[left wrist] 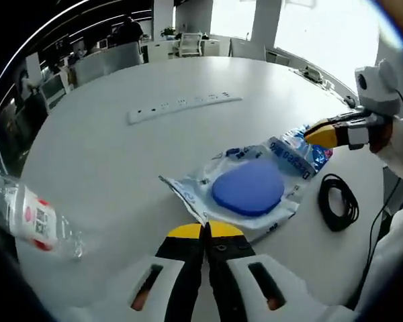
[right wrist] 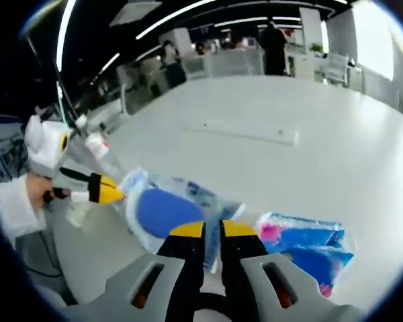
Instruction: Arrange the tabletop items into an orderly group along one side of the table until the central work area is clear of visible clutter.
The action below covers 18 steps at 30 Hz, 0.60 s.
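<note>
- A large round white desk (left wrist: pixel 107 154) spreads across an open-plan office.
- Bright windows (left wrist: pixel 309 27) run along the far side, washing that area in daylight.
- Long ceiling light strips (right wrist: pixel 181 10) cross a dark ceiling.
- White chairs (left wrist: pixel 190 44) and other desks stand beyond the rim.
- A person (right wrist: pixel 274 47) stands in the distance.

Both views face each other closely across the blue disc packet (left wrist: pixel 250 191).
</note>
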Tool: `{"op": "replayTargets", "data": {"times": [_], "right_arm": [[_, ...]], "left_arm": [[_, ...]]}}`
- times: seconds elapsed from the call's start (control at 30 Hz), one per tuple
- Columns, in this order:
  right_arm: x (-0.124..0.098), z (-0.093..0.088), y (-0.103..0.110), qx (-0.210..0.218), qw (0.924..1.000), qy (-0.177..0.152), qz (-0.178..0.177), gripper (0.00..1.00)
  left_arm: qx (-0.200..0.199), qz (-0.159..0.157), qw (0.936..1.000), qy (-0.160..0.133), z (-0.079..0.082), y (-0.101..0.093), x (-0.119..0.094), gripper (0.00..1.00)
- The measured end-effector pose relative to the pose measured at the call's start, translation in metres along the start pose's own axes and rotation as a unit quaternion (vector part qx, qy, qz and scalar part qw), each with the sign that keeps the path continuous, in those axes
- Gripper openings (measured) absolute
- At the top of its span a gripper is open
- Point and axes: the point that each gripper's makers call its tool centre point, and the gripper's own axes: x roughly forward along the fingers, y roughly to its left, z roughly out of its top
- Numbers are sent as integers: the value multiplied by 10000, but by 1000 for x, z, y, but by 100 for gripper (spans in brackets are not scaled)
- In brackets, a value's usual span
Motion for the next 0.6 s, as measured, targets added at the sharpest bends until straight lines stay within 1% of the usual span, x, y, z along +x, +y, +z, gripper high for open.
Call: {"op": "replayTargets", "data": {"times": [0.1, 0.17, 0.2, 0.23, 0.27, 0.33, 0.4, 0.47, 0.53, 0.57, 0.6], "right_arm": [[-11, 8, 1, 118, 9998, -152, 9, 6], [-18, 11, 3, 263, 9992, -298, 50, 7], [-22, 11, 4, 333, 9988, -345, 78, 8], [-27, 10, 4, 424, 9984, -374, 84, 9], [-30, 8, 5, 457, 9982, -381, 92, 10], [-37, 6, 6, 577, 9974, -417, 133, 13], [-47, 3, 6, 628, 9964, -544, 146, 17], [-53, 0, 6, 680, 9959, -561, 199, 21], [-61, -3, 5, 885, 9941, -596, 213, 25], [-66, -2, 5, 1055, 9918, -686, 225, 28], [-69, -2, 5, 1132, 9905, -735, 258, 31]], "left_arm": [[189, 161, 9997, -49, 1, 4, 0, 1], [234, 314, 9992, -74, 2, 9, -1, 8], [192, 307, 9993, -120, 3, 9, -2, 15], [99, 312, 9992, -245, 7, 9, -3, 27], [14, 359, 9988, -346, 10, 12, -4, 35], [11, 443, 9984, -348, 12, 14, -7, 48], [-54, 451, 9980, -446, 16, 14, -11, 57], [-185, 578, 9951, -781, 26, 17, -18, 72], [-207, 639, 9934, -934, 30, 17, -24, 86], [-266, 629, 9929, -969, 31, 15, -28, 88], [-321, 617, 9927, -986, 31, 14, -30, 88]]}}
